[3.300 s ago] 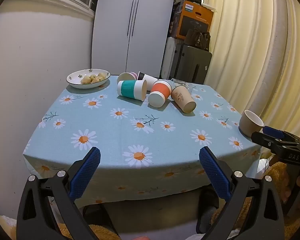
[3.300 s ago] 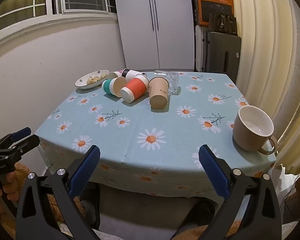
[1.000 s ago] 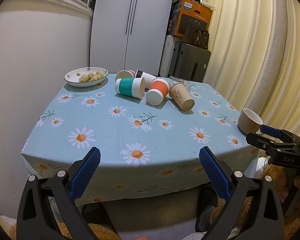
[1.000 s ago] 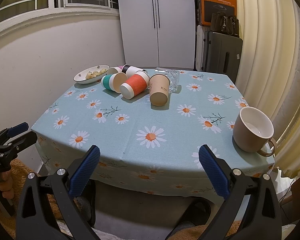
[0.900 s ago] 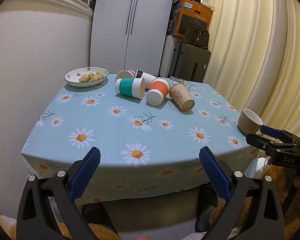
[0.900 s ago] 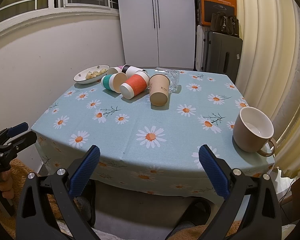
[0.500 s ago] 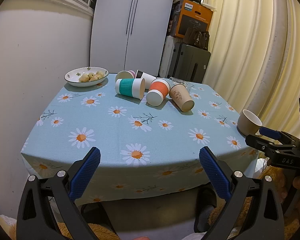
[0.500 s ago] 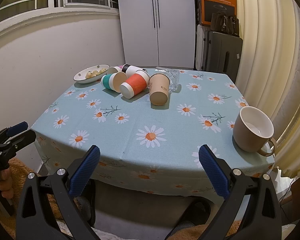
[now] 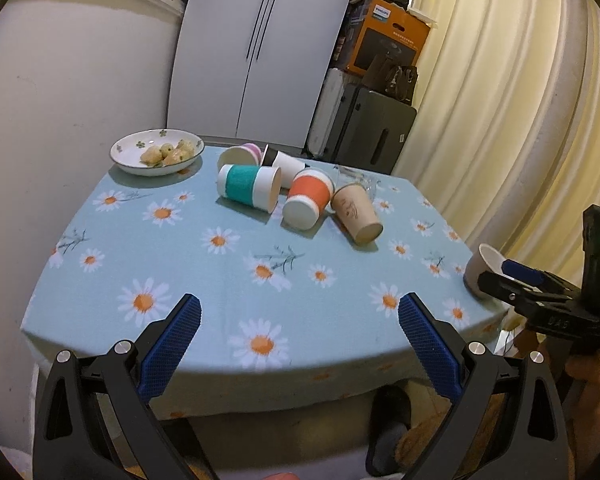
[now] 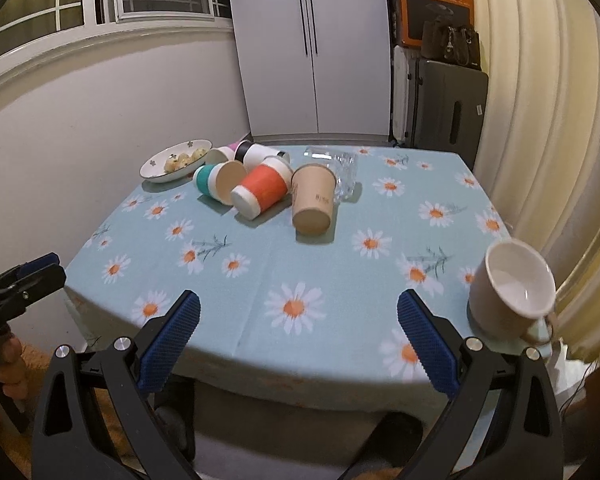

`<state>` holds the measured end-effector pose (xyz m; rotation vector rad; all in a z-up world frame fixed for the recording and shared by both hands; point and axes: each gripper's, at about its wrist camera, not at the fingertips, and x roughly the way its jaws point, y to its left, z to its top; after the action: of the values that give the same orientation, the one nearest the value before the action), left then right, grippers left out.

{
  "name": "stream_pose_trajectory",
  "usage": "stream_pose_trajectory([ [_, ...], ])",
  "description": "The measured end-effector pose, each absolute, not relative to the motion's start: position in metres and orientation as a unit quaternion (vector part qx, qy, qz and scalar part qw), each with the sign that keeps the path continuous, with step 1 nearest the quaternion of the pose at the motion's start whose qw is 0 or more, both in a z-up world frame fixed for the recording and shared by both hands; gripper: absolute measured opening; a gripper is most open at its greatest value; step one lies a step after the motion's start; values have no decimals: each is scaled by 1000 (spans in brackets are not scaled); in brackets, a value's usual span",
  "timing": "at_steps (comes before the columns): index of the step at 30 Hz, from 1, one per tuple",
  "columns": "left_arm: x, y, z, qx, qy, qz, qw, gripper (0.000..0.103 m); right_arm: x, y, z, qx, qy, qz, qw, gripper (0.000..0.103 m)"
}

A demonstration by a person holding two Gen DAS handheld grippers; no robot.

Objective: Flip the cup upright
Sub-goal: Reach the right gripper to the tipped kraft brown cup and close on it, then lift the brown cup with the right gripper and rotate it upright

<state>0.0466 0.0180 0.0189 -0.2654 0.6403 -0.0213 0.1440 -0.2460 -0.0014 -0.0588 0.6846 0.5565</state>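
Item: beige mug (image 10: 512, 292), tipped on its side at the tabletop's (image 10: 320, 264) near right edge, mouth toward the camera, handle low at right. Beyond: kraft paper cup (image 10: 313, 199), orange-sleeved cup (image 10: 261, 192), teal-sleeved cup (image 10: 216, 179), all on their sides mid-table; clear glass (image 10: 342, 174) behind; bowl of food (image 10: 176, 160) far left. Right gripper (image 10: 298, 330) stood wide open, empty, short of the edge; left gripper (image 9: 298, 332) likewise. Advised: pinch the mug's rim wall, rotate base-down, clear of the edge.
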Motion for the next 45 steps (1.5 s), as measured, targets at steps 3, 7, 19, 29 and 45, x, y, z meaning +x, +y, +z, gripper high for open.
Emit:
stream_pose_trajectory([
  [3, 67, 21, 25, -139, 317, -22, 938, 97, 166, -233, 9, -48, 325, 269, 905, 98],
  [7, 95, 24, 28, -149, 330, -38, 932, 97, 203, -216, 14, -63, 339, 273, 898, 98],
  [19, 173, 36, 7, -171, 380, -36, 908, 97, 325, -167, -15, -48, 465, 277, 839, 79],
  [29, 201, 45, -21, -190, 426, -48, 883, 97, 386, -148, -61, -22, 572, 268, 775, 72],
  [45, 197, 45, -26, -187, 431, -47, 881, 97, 373, -155, -67, -13, 595, 264, 759, 58],
])
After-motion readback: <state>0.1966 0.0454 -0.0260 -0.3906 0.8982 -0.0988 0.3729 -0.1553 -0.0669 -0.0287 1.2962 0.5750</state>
